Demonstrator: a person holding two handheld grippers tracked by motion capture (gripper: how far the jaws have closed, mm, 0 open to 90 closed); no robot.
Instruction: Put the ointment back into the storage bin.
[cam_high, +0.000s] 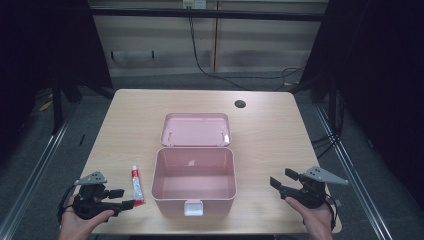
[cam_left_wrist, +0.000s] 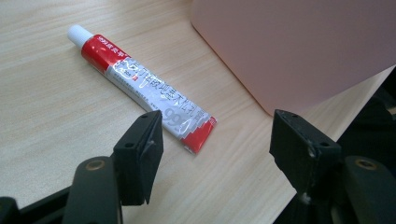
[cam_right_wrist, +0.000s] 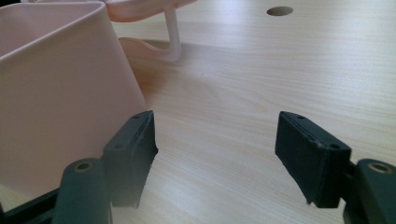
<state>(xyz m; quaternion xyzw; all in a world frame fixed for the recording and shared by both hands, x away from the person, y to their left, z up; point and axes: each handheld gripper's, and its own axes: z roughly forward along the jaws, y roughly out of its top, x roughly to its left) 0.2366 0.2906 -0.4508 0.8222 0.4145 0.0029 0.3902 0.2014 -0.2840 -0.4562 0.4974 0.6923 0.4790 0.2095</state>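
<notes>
While fingers (cam_left_wrist: 140, 149) gape wide | tube (cam_left_wrist: 142, 81) flat, crimped end just ahead, untouched

Tube (cam_high: 136, 185) on table (cam_high: 270, 130), just left of open box (cam_high: 194, 186); lid (cam_high: 196, 129) behind box.

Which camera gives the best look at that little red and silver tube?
The left gripper view: the tube lies close in front of the open left claw, its print visible. The high view shows it small, beside the pink box.
</notes>
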